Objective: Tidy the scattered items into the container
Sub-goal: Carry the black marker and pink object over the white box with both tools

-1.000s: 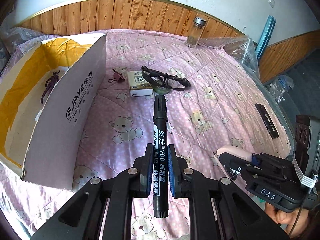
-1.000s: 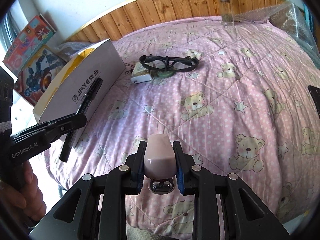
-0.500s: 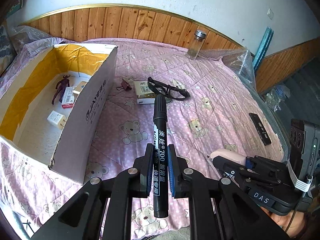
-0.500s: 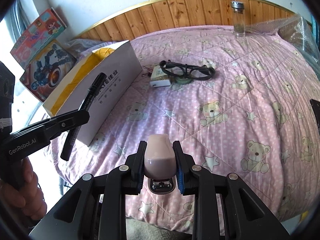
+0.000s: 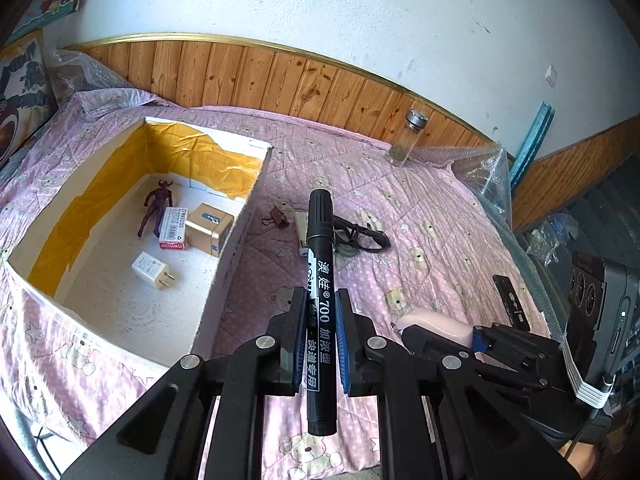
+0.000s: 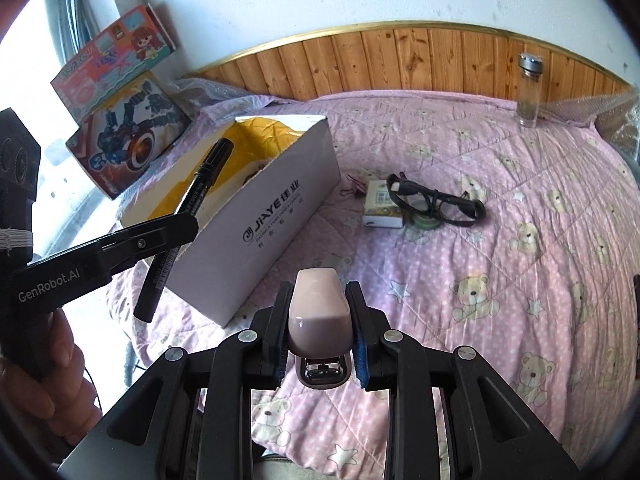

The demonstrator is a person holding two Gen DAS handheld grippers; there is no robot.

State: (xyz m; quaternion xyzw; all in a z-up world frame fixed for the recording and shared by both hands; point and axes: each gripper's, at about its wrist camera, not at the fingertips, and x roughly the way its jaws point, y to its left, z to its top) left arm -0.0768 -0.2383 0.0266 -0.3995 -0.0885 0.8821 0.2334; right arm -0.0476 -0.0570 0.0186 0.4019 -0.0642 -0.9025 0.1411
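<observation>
A: L gripper (image 5: 320, 344) fingers clamped on marker (image 5: 320, 264), mid-barrel — why? Raised just right of box (image 5: 224, 280), near bed's left edge.

B: Balance for drop-in. R gripper (image 6: 320, 336) fingers pinching stapler (image 6: 320, 312), waiting behind.

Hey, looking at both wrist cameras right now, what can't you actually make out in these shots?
- Box contents: in the right wrist view its near wall hides the floor.
- Small white box on the bed: in the left wrist view the marker held in the left gripper covers most of it.
- Stapler in the right gripper: its underside is hidden in both views.
- Jar contents: too small to tell.
</observation>
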